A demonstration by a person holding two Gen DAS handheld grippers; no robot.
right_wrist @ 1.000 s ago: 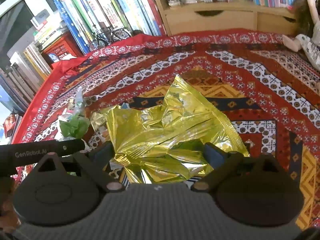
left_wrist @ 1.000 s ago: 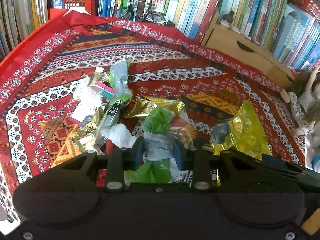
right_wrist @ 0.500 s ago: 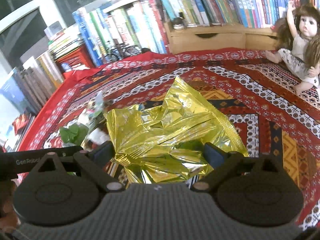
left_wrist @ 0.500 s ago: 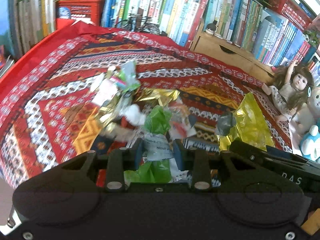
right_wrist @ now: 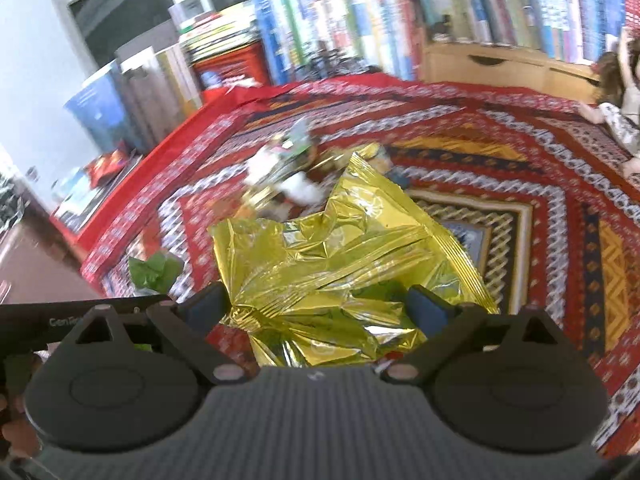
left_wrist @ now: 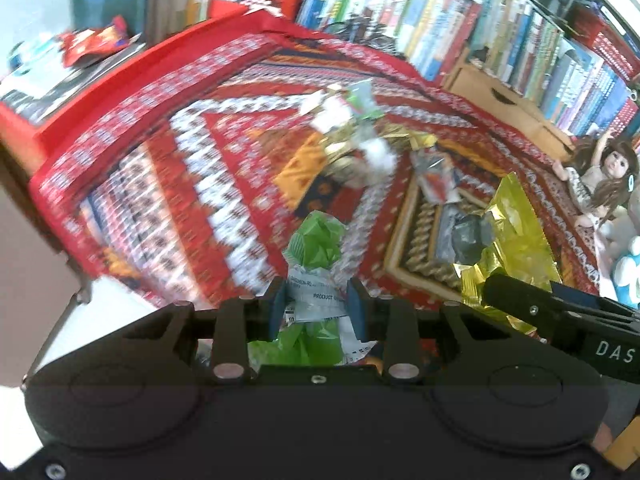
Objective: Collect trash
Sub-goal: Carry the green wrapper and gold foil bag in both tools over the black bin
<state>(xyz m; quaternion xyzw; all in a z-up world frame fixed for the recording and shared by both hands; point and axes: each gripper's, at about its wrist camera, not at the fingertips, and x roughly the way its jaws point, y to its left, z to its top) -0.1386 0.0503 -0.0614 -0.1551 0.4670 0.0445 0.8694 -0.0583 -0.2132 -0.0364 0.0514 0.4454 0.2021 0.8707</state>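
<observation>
Jaws clamping green wrapper point(left_wrist: 316, 240) lengthwise, gold bag point(right_wrist: 340, 256) pointing away

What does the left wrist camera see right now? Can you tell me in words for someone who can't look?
The left gripper pinches a crumpled green wrapper above a red patterned cloth. More trash lies in a small pile farther back, and the right gripper's gold foil bag shows at the right, near a doll and bookshelves.

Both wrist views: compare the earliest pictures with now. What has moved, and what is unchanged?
Both grippers have pulled back from the trash pile toward the cloth's red edge. The left gripper stays shut on the green wrapper, the right gripper on the gold bag. The pile stays put.
</observation>
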